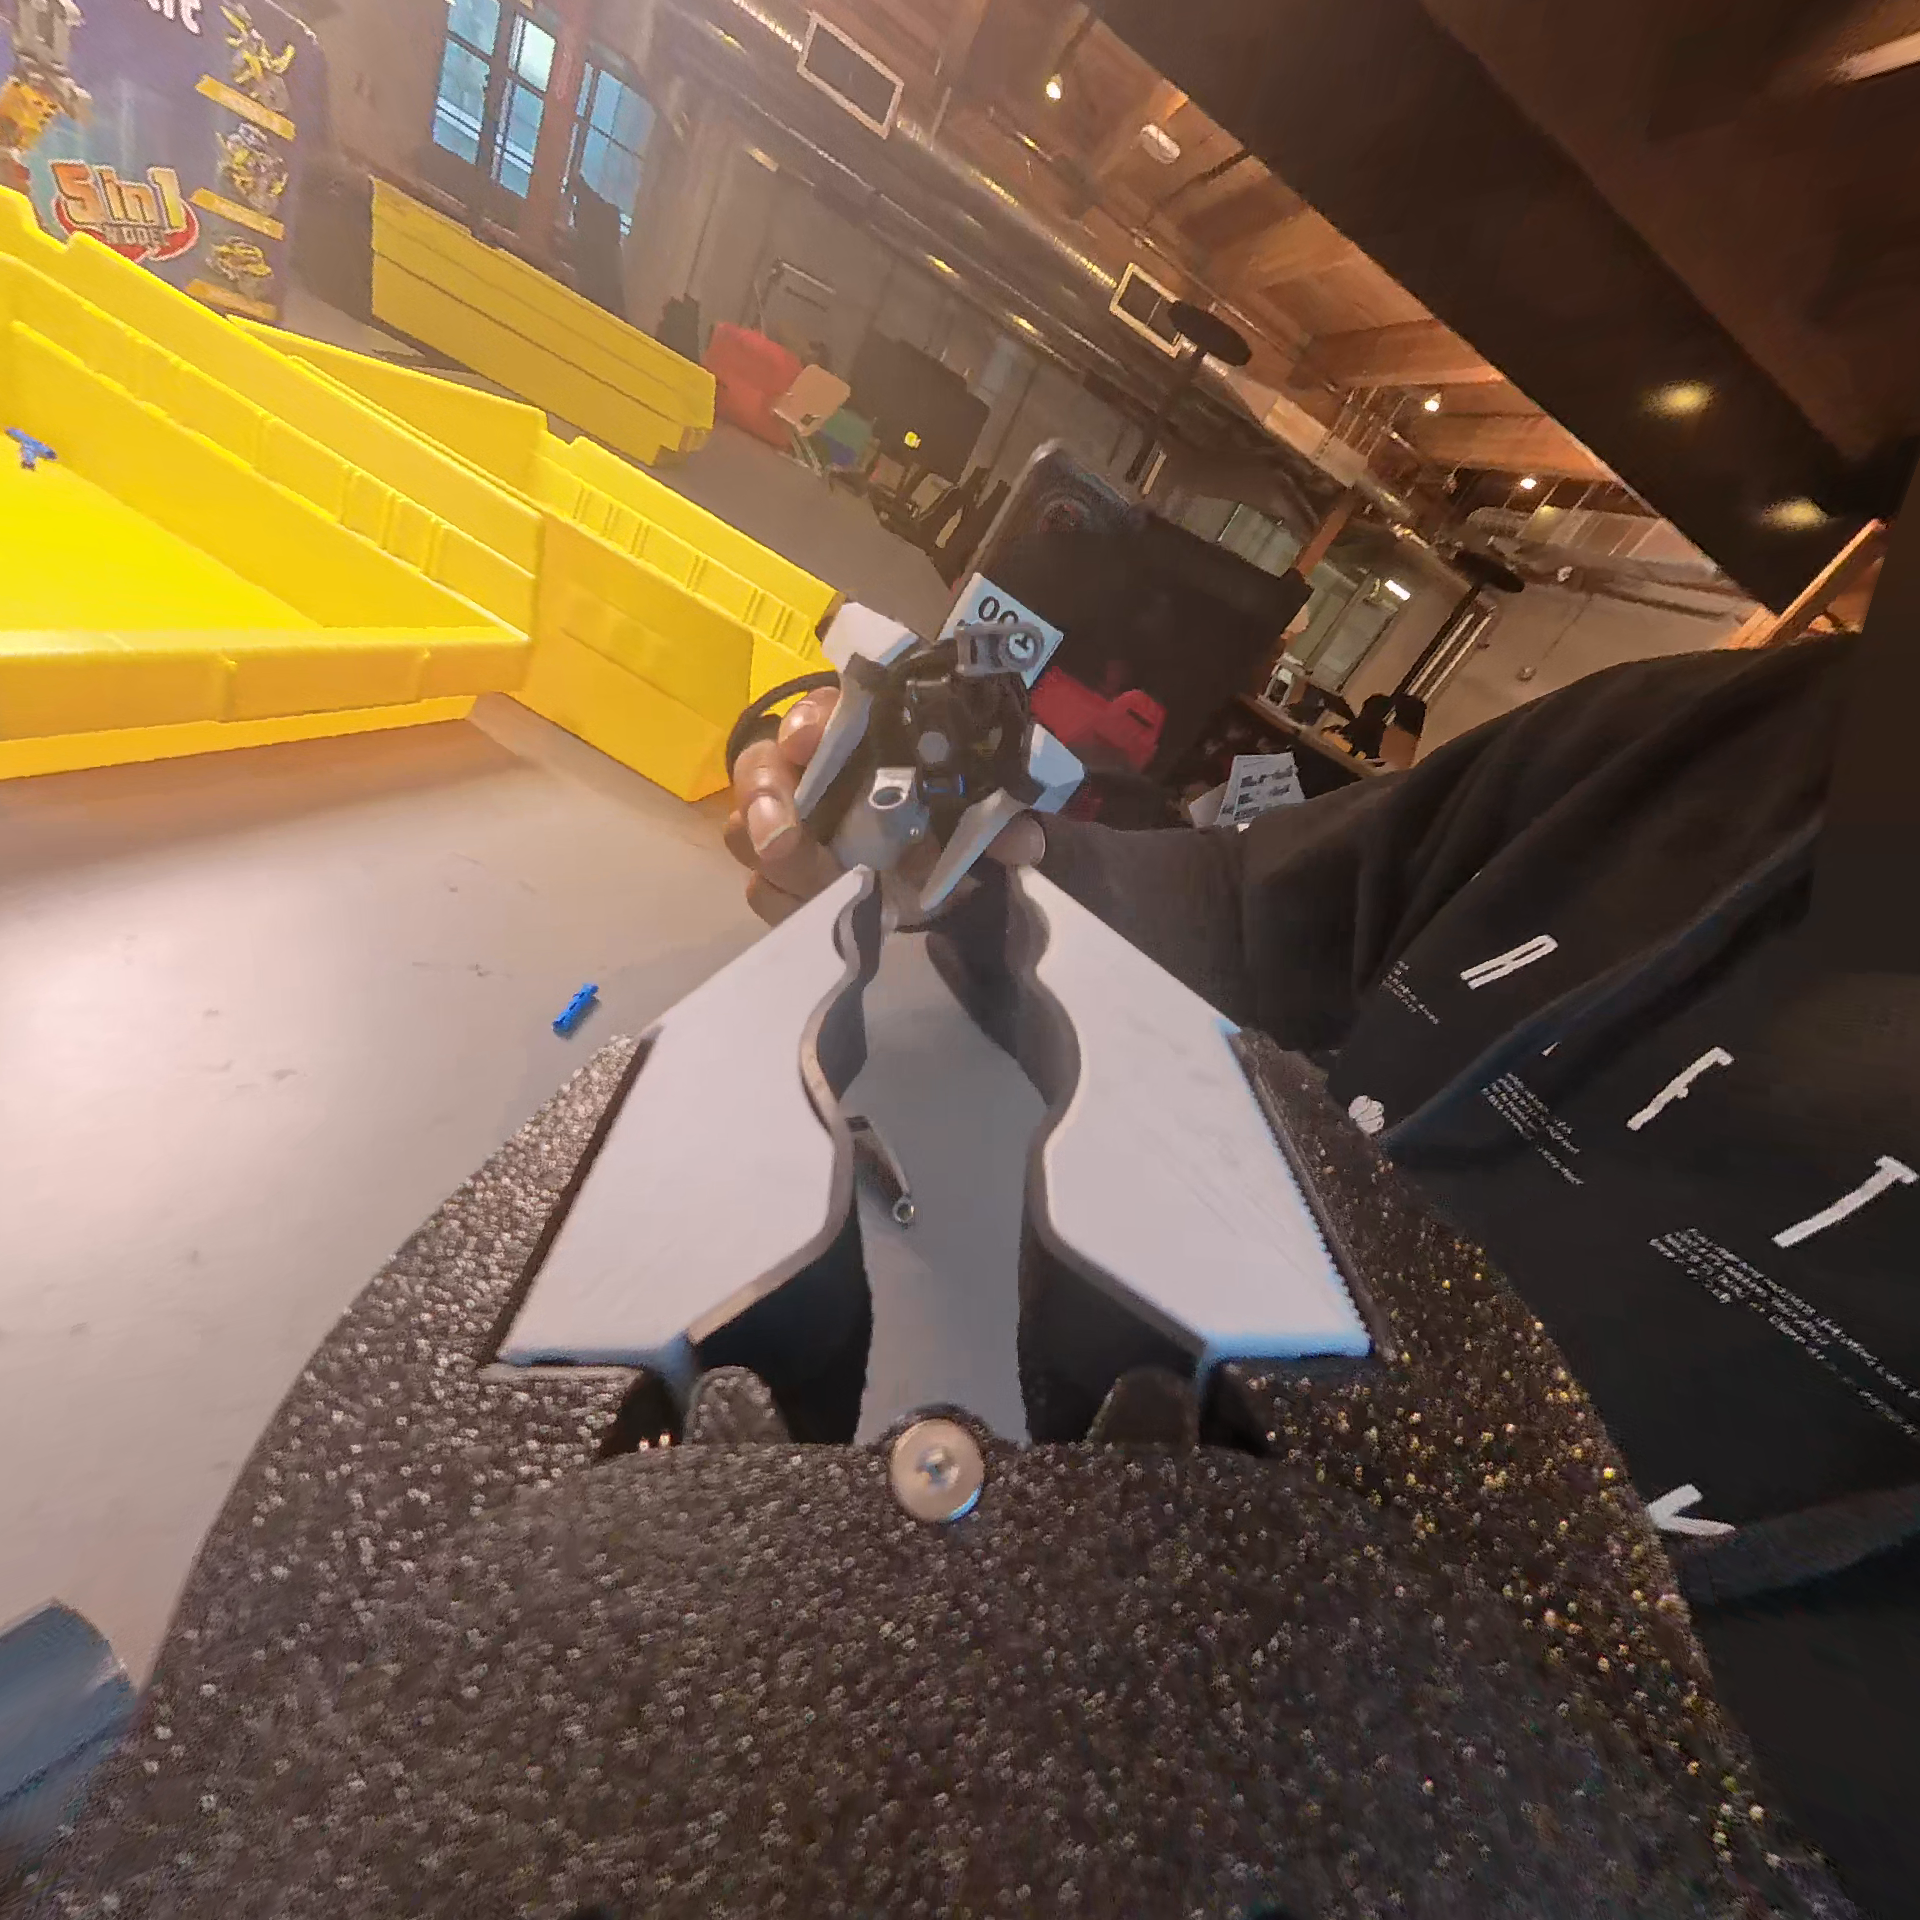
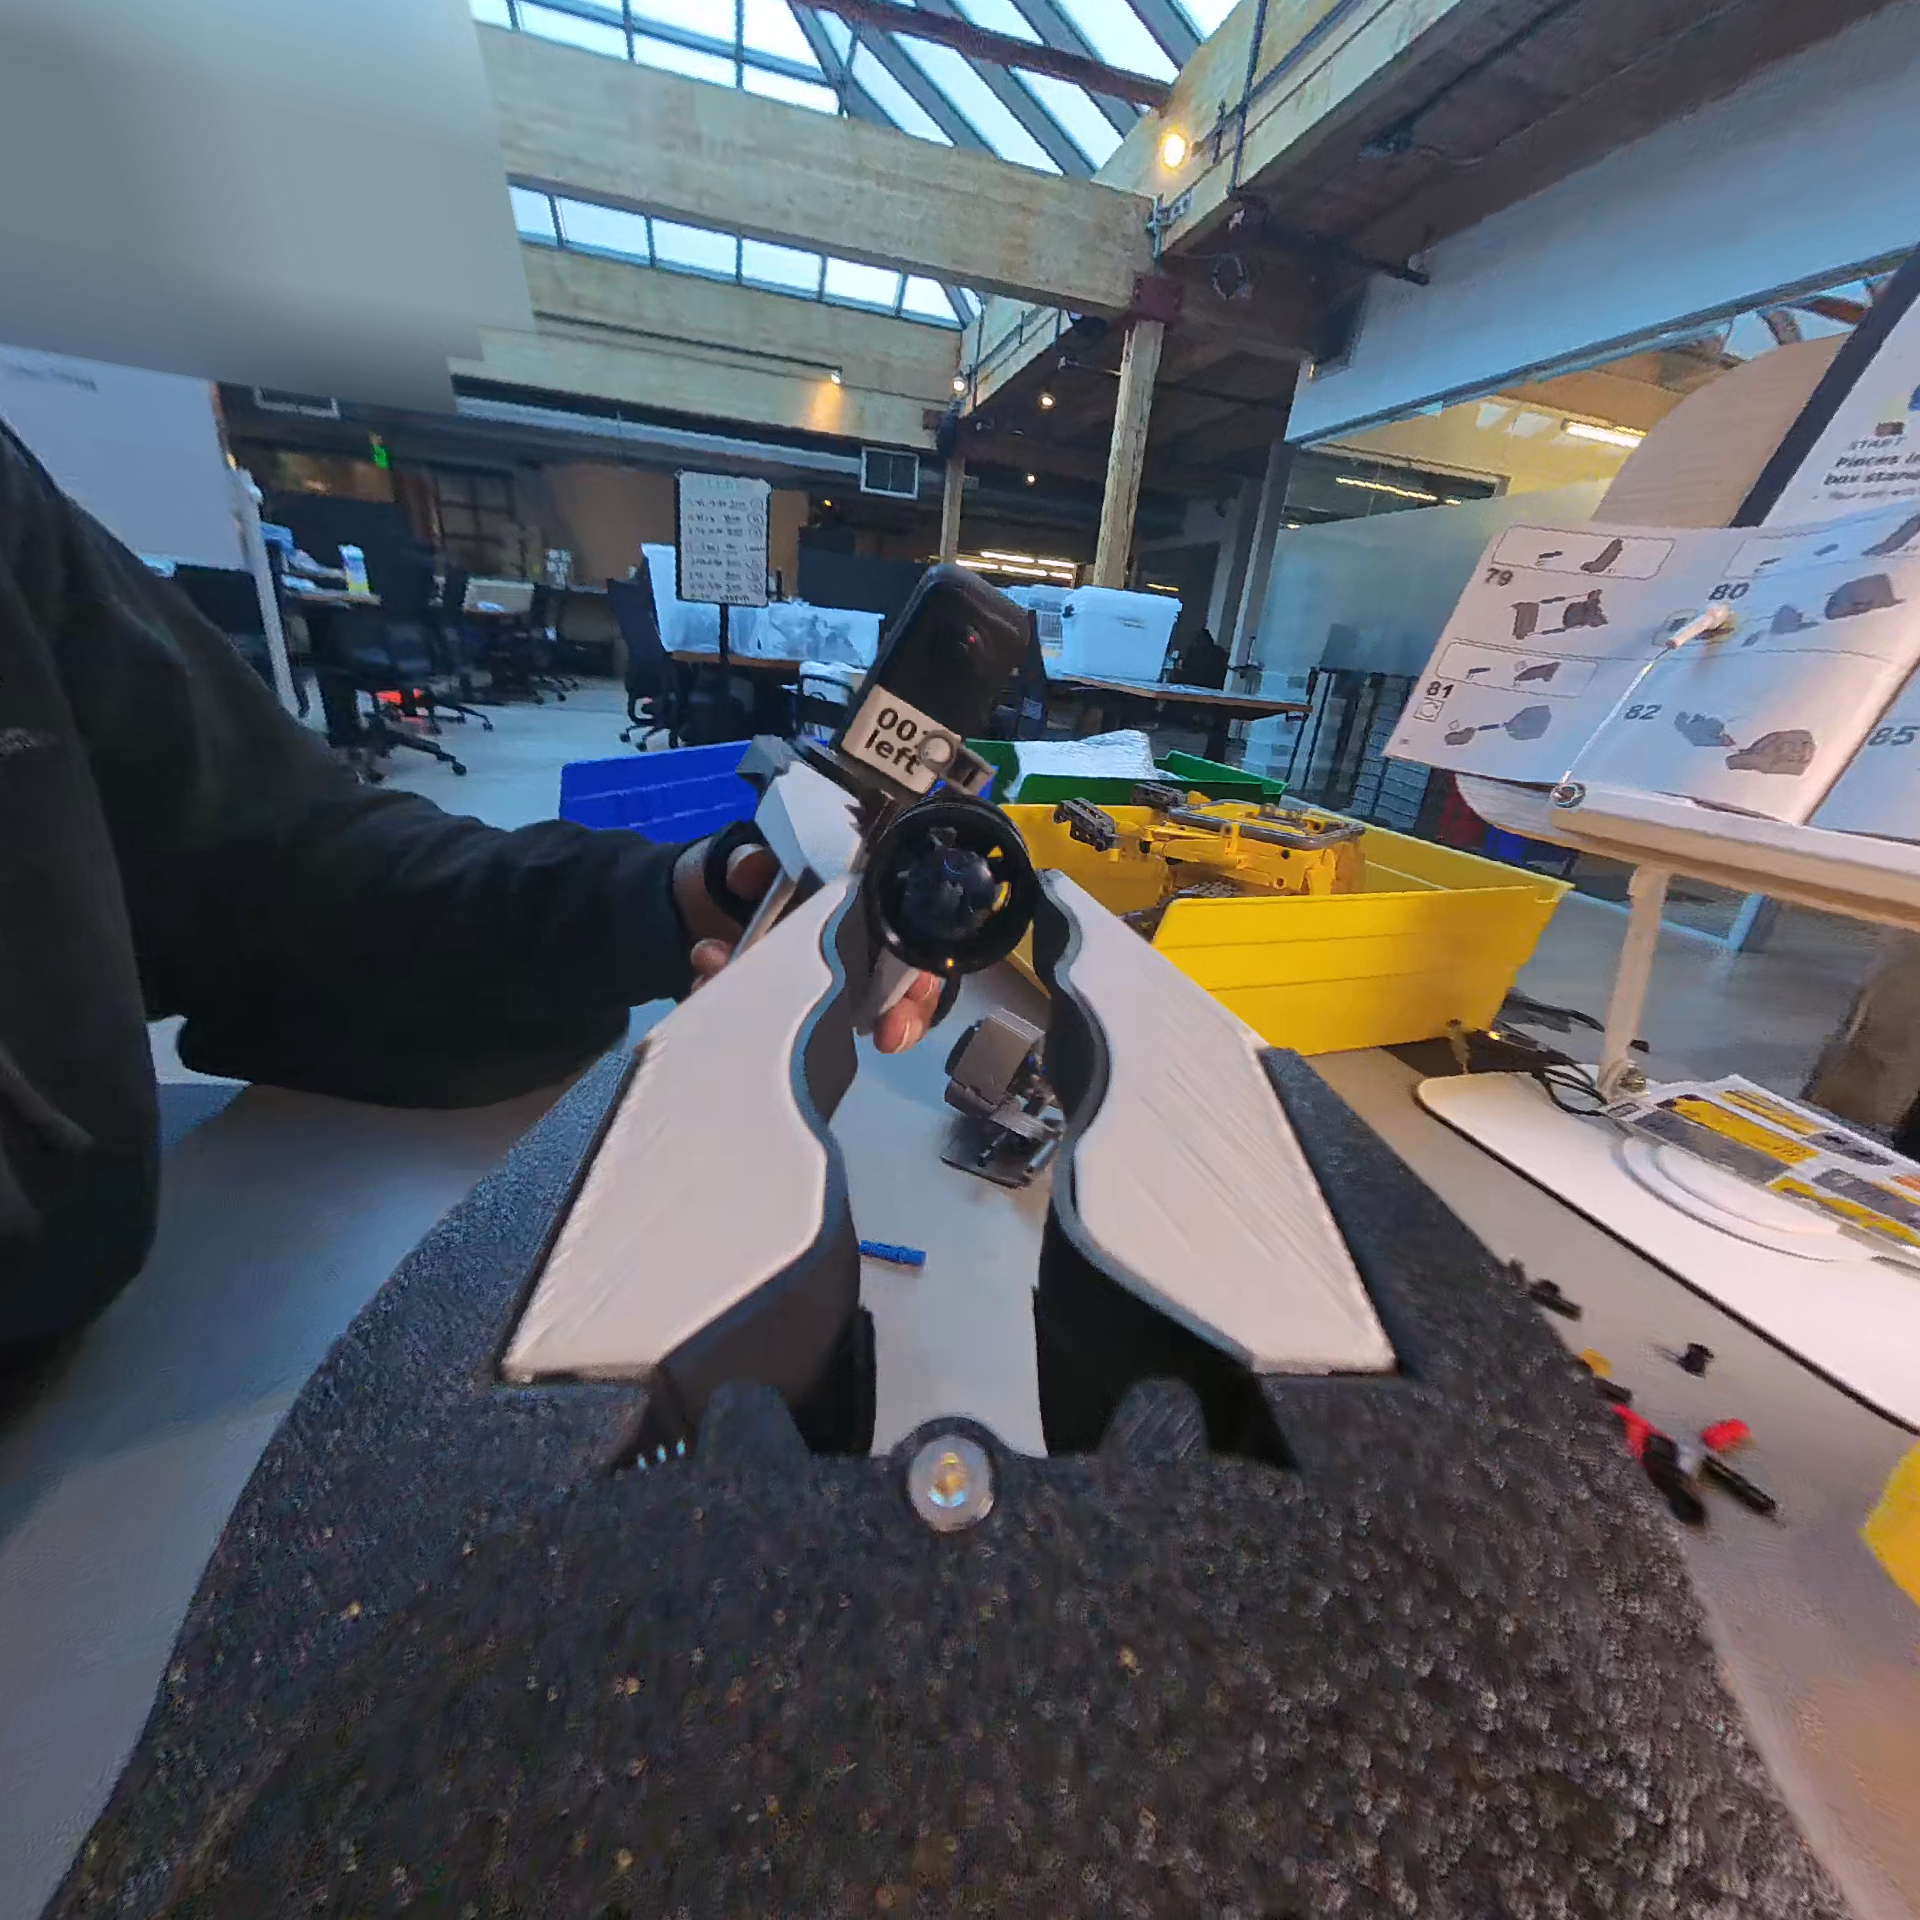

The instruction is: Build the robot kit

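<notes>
A loose blue pin [image 1: 575, 1009] lies on the grey tabletop [image 1: 260, 1039], well apart from the open yellow bins [image 1: 312, 582] that stand behind it, and a colourful toy box [image 1: 145, 145] stands upright behind the bins. In the right wrist view a yellow bin [image 2: 1340, 956] holds a part-built yellow and grey brick model [image 2: 1216, 831], with a blue bin [image 2: 655, 795] and a green bin [image 2: 1091, 784] behind it. An open instruction booklet [image 2: 1662, 665] rests on a white stand [image 2: 1642, 935] at the right, a small grey brick assembly [image 2: 997, 1091] sits on the table, and tiny red and black pieces [image 2: 1683, 1449] lie scattered near the right edge.
</notes>
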A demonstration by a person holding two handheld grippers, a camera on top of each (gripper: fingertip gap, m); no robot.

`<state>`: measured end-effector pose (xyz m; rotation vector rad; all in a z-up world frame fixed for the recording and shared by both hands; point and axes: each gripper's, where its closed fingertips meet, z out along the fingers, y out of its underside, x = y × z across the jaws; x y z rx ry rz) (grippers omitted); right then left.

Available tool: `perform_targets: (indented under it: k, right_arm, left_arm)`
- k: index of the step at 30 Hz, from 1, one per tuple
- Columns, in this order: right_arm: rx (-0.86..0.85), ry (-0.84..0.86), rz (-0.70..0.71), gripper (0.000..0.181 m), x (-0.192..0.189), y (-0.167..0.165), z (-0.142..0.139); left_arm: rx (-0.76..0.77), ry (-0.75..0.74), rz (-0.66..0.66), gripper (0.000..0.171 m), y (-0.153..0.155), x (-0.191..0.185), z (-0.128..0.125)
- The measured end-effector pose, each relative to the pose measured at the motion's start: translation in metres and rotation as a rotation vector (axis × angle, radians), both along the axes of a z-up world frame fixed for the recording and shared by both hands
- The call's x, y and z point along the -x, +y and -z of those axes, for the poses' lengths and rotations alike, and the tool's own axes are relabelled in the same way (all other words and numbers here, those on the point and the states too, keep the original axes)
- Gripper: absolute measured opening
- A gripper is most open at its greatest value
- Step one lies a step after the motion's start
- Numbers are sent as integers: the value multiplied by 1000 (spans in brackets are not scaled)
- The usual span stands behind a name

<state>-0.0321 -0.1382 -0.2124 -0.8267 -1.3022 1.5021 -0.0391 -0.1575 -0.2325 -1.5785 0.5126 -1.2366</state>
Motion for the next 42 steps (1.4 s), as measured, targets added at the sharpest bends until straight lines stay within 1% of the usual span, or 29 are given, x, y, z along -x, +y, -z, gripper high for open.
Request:
perform_targets:
  k: [4,7,9,11,13,14,16,18,22,25,27,30,33,35,38,42]
  right_arm:
    - [56,11,-26,31,-2,2,-3]
    - [48,11,-51,31,-3,-3,-2]
    - [36,10,-68,31,-3,-7,-2]
    - [22,4,-74,31,-3,-10,0]
    - [26,-7,-87,31,-2,-13,2]
    - [32,-15,-97,31,-2,-14,3]
    - [60,-38,-122,31,0,-16,6]
    - [133,-72,-146,32,2,-14,8]
    - [205,-119,-151,31,5,-9,13]
    - [248,-133,-180,31,5,-9,13]
    - [261,-155,-183,31,6,-8,16]
    - [274,-164,-205,32,5,-9,16]
    - [261,-172,-204,32,5,-11,18]
    - [242,-172,-196,32,6,-11,19]
    - [181,-169,-153,32,7,-9,22]
    - [32,-157,-70,31,10,-9,27]
  left_arm:
    - [-40,44,-45,22,2,0,-1]
    - [-35,8,-67,23,5,5,-6]
    - [-11,-32,-54,24,5,6,-9]
    - [6,-39,-20,24,2,2,-7]
    - [4,8,4,23,-1,-5,-2]
    - [-7,40,-4,22,-1,-7,1]
    - [-31,81,-16,9,-1,-10,4]
    - [-27,83,-16,10,-1,-9,3]
    - [17,2,40,11,-6,-6,-3]
    - [17,8,52,11,-7,-8,-2]
    - [27,15,88,9,-12,-9,-1]
    - [27,51,73,12,-11,-4,3]
    - [30,97,68,15,-12,2,8]
    - [41,99,72,17,-14,5,8]
    - [70,49,80,20,-16,9,1]
    - [152,-46,53,22,-10,15,-4]
